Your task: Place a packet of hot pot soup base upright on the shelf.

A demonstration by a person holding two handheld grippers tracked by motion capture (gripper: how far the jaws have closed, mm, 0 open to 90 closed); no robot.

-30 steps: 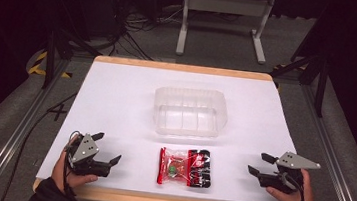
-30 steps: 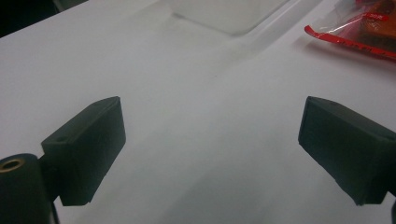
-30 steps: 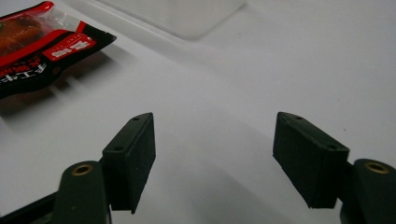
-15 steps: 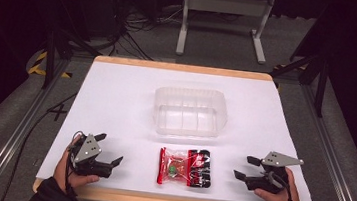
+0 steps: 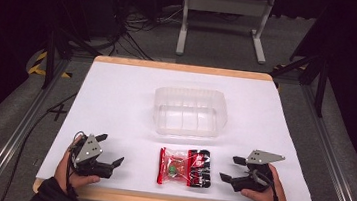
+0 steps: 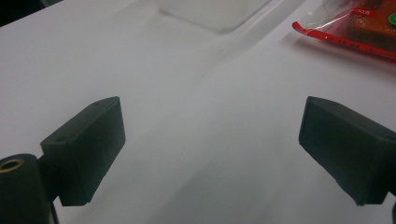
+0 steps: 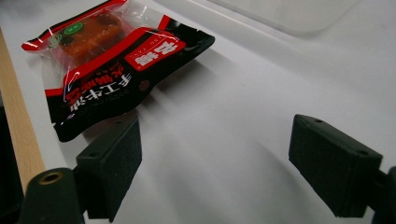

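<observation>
Right gripper point(image 5: 232, 169), jaws just opened wide and empty, sits just right of the red-and-black plastic snack packet point(image 5: 184, 167), nearer than the left gripper point(image 5: 109, 149), also wide; the packet's long axis points toward it.

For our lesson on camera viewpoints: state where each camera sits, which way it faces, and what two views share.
High view: above the table's near edge, looking forward and down; both hands, left gripper, right gripper.
Left gripper view: on that gripper, along open fingers over the table.
Right gripper view: on that gripper, fingers open near the snack packet.
Shared: packet and clear tub.
</observation>
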